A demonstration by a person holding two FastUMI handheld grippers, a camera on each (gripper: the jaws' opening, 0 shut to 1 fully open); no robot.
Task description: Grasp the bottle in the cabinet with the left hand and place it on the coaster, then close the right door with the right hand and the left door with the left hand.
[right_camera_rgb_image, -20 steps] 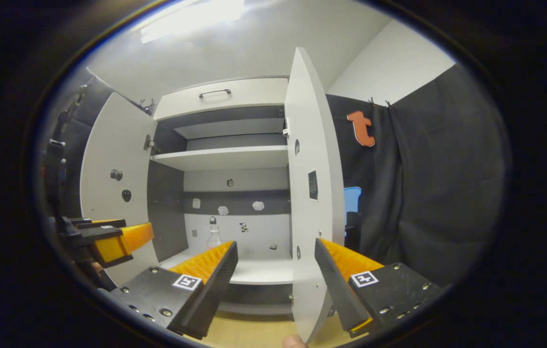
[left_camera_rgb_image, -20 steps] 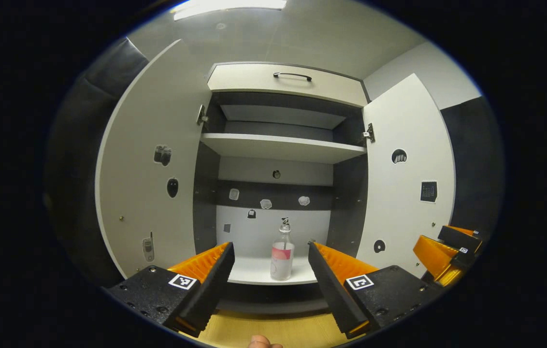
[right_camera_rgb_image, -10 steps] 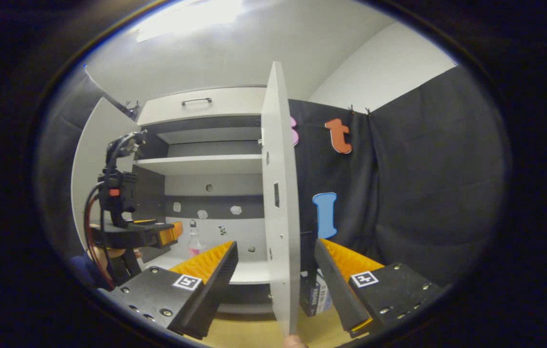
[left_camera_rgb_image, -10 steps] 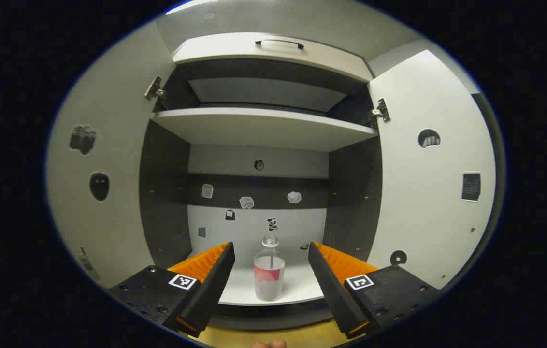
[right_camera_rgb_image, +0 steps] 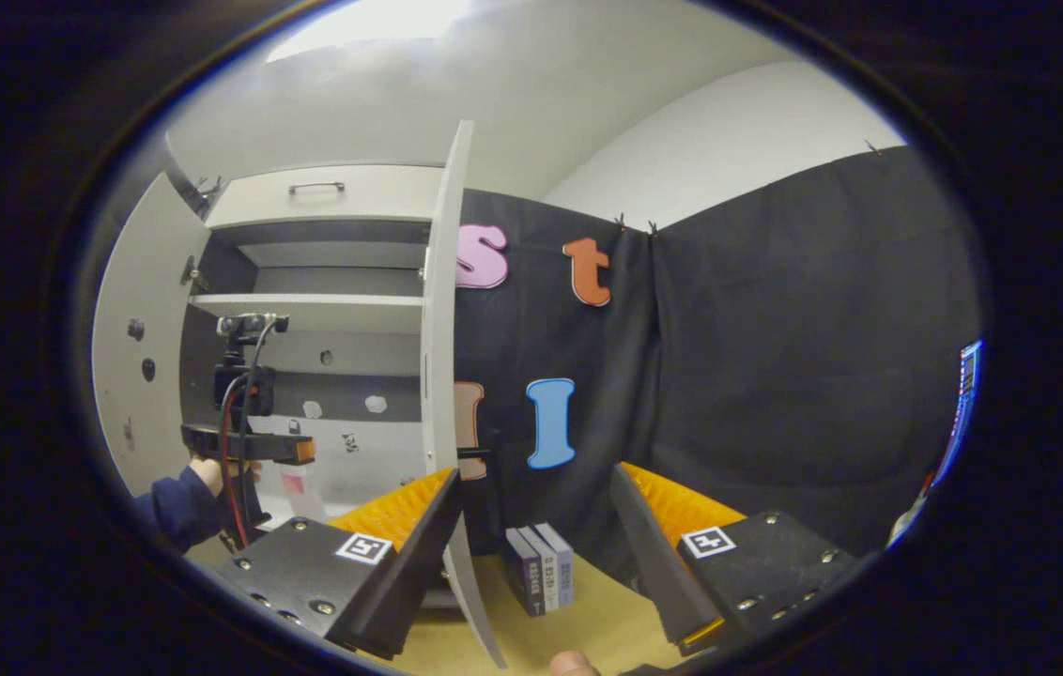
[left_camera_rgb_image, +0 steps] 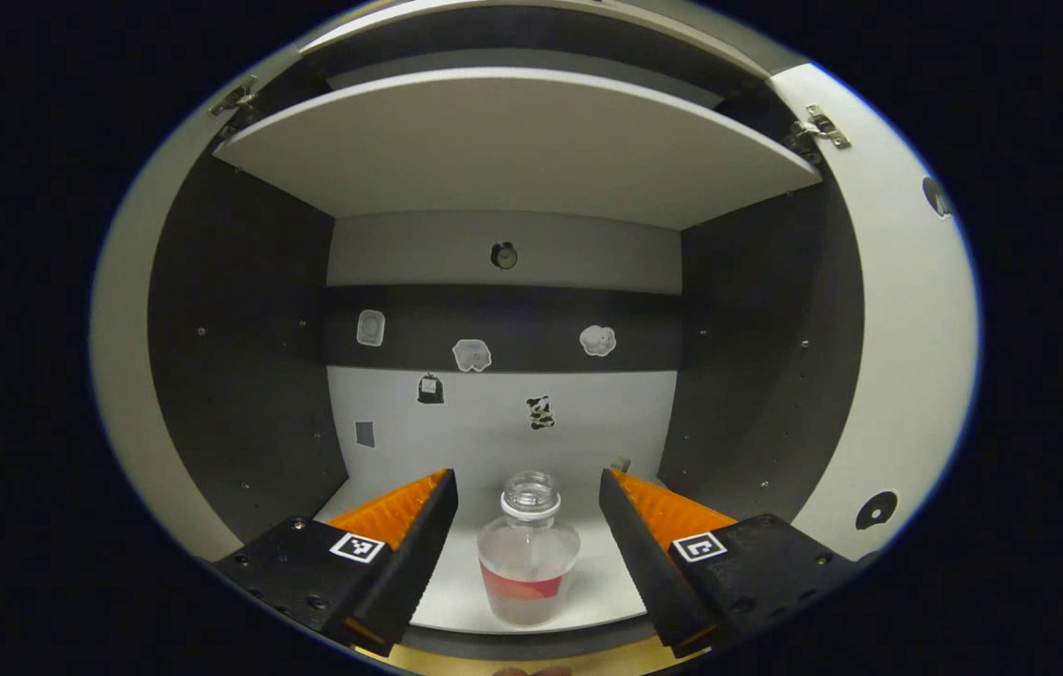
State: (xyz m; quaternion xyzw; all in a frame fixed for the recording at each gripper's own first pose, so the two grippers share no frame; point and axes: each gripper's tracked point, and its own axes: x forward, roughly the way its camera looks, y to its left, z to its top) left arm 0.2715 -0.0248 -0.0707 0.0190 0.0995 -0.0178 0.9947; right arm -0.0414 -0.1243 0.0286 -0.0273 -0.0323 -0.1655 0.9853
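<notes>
Left tool [left_camera_rgb_image: 524, 502] spread wide, straddling the bottle [left_camera_rgb_image: 528, 561] without touching; bottle upright on the cabinet's lower shelf [left_camera_rgb_image: 607, 601], near the front edge. Best to push in until the body sits between the fingers [left_camera_rgb_image: 419, 540], then squeeze below the neck, level, to avoid tipping. Open-mouthed, so lift upright: pinkish liquid low inside. Cabinet [left_camera_rgb_image: 240, 376] otherwise bare apart from stickers. Right tool [right_camera_rgb_image: 536, 507] also spread, holding nothing, by the right door [right_camera_rgb_image: 438, 357] edge; books [right_camera_rgb_image: 543, 568] on the worktop [right_camera_rgb_image: 588, 624].
</notes>
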